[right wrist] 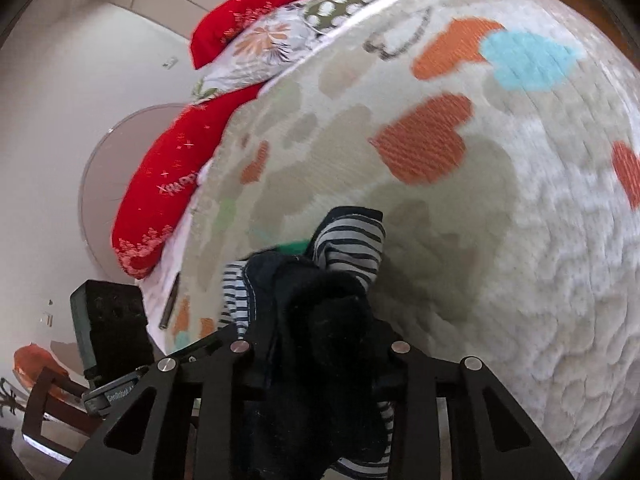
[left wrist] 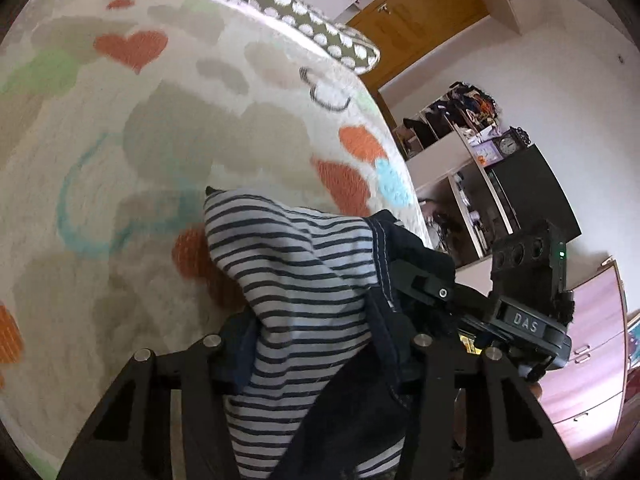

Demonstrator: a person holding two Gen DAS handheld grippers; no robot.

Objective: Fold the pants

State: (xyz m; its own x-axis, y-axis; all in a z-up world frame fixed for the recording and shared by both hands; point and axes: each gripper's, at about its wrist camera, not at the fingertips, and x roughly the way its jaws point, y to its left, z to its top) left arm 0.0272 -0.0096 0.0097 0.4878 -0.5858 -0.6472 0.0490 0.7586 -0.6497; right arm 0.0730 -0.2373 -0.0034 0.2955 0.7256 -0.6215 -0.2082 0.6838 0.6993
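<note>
The pants [left wrist: 304, 280] are striped blue-grey and dark with a dark navy waistband part. They are bunched between the fingers of my left gripper [left wrist: 316, 344], which is shut on them above the bed. In the right wrist view the pants [right wrist: 348, 240] are bunched in my right gripper [right wrist: 320, 340], which is shut on the dark fabric. The fingertips of both grippers are hidden by cloth. The right gripper [left wrist: 520, 320] also shows in the left wrist view, close beside the pants. The left gripper's body [right wrist: 112, 320] shows at the left of the right wrist view.
The bed is covered by a cream blanket with orange hearts [left wrist: 160, 140], also in the right wrist view [right wrist: 460, 200]. Red pillows [right wrist: 168, 184] and a dotted pillow [left wrist: 316, 24] lie at its head. Shelves [left wrist: 460, 168] and a wooden door [left wrist: 416, 16] stand beyond the bed edge.
</note>
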